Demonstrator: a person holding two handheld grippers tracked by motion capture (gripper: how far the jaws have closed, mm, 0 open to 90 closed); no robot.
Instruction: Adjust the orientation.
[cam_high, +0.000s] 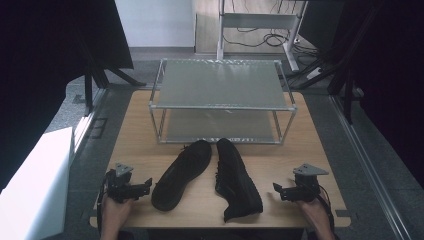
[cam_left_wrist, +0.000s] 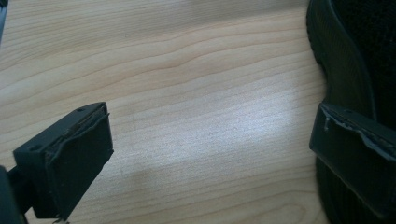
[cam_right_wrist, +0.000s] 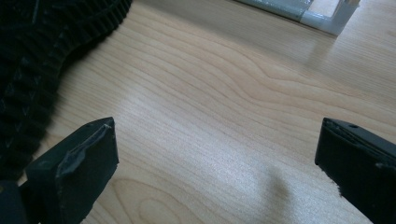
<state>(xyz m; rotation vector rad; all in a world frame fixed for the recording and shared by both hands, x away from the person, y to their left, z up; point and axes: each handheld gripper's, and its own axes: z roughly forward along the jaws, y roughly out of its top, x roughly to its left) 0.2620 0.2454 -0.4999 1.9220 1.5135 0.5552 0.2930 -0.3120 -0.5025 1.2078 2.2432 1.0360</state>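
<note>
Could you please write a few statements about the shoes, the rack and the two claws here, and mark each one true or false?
1. Both shoes lie on the table in front of the rack. True.
2. One shoe sits on the rack's top shelf. False: both shelves are bare.
3. The left claw is open, its jaws apart over bare wood. True.
4. The right claw is shut on a shoe. False: it is open and holds nothing.
5. The shoes lie between the two claws. True.
6. The shoes are white. False: both are black.
</note>
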